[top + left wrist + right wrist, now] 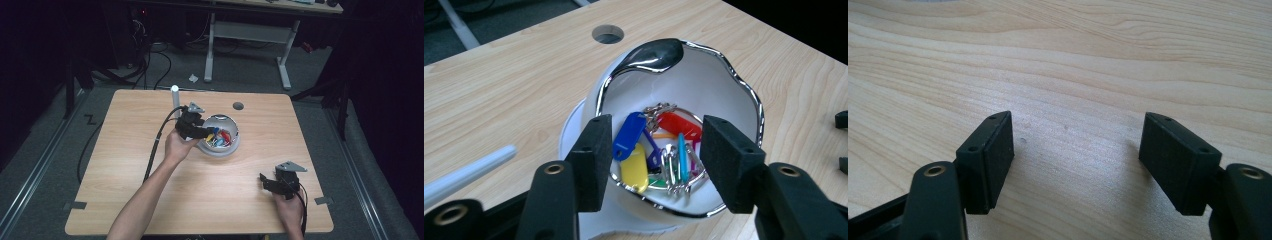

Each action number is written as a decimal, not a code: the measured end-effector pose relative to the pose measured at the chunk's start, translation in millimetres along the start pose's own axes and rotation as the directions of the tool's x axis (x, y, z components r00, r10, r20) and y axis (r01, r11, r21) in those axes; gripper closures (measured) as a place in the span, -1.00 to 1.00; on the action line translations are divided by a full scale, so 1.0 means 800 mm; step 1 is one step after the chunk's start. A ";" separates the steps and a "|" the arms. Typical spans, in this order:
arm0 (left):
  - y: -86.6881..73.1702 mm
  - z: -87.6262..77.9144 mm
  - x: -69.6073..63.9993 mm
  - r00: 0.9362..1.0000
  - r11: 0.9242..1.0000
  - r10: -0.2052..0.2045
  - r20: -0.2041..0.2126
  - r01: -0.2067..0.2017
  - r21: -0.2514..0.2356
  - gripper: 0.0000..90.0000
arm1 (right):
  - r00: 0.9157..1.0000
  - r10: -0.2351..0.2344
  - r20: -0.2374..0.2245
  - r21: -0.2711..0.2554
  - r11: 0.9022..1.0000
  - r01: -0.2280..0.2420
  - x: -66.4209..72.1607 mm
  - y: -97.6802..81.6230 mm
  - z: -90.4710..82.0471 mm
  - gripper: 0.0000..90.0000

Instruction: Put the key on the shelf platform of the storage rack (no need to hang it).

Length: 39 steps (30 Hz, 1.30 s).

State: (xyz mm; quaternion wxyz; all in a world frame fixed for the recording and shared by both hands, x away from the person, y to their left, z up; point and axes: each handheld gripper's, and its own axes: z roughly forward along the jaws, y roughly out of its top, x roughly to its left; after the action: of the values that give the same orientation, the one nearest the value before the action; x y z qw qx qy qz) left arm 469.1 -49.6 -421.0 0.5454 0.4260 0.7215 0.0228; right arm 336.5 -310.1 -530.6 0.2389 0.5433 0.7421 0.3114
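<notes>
Near the table's middle, a white bowl [220, 145] of key tags [655, 150] is straddled by the left gripper [656, 160], jaws apart. Reaching in seems next. Right gripper [276, 183] rests open.

Between the black jaws, a white bowl [719, 85] with a silver rim holds blue, yellow and red key tags [640, 145]; the table [499, 100] is pale wood grain.
</notes>
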 end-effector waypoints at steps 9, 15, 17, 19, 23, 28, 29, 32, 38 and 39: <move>0.012 -0.021 0.007 1.000 1.000 0.008 0.003 -0.008 -0.014 -0.05 | 1.000 0.000 0.000 0.000 1.000 0.000 0.000 0.000 0.000 -0.33; 0.019 -0.034 0.008 1.000 1.000 0.002 0.001 -0.002 -0.019 -0.07 | 1.000 0.000 0.000 0.000 1.000 0.000 0.000 0.000 0.000 -0.33; 0.022 -0.039 0.008 1.000 1.000 0.007 0.008 -0.007 -0.014 -0.08 | 1.000 0.000 0.000 0.000 1.000 0.000 0.000 0.000 0.000 -0.33; 0.024 -0.041 0.008 1.000 1.000 0.002 0.010 -0.002 -0.016 -0.09 | 1.000 0.000 0.000 0.000 1.000 0.000 0.000 0.000 0.000 -0.33; 0.027 -0.047 0.009 1.000 1.000 -0.001 0.007 0.002 -0.018 -0.10 | 1.000 0.001 0.001 0.000 1.000 -0.001 0.000 0.000 0.000 -0.33; 0.030 -0.053 0.010 1.000 1.000 0.007 0.009 -0.007 -0.025 -0.11 | 1.000 0.000 0.001 0.000 1.000 0.000 0.000 0.000 0.000 -0.33; 0.030 -0.054 0.011 1.000 1.000 0.009 0.008 -0.009 -0.026 -0.11 | 1.000 0.001 0.000 0.000 1.000 -0.001 0.000 0.000 0.000 -0.33; 0.032 -0.058 0.012 1.000 0.999 0.016 0.011 -0.016 -0.031 -0.11 | 1.000 0.001 0.000 0.000 1.000 -0.001 0.000 0.000 0.000 -0.33; 0.031 -0.071 0.016 1.000 0.999 0.013 0.022 -0.012 -0.032 -0.11 | 1.000 0.000 0.000 0.000 1.000 0.000 0.000 0.000 0.000 -0.33; 0.032 -0.074 0.017 1.000 0.999 0.005 0.021 -0.005 -0.036 -0.11 | 1.000 0.001 0.000 0.000 1.000 -0.001 0.000 0.000 0.000 -0.33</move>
State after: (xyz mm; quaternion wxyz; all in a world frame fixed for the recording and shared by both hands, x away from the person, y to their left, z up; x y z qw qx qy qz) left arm 436.0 1.2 -395.1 0.5605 0.4181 0.7141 0.0327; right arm 336.5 -310.0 -530.6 0.2390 0.5436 0.7419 0.3115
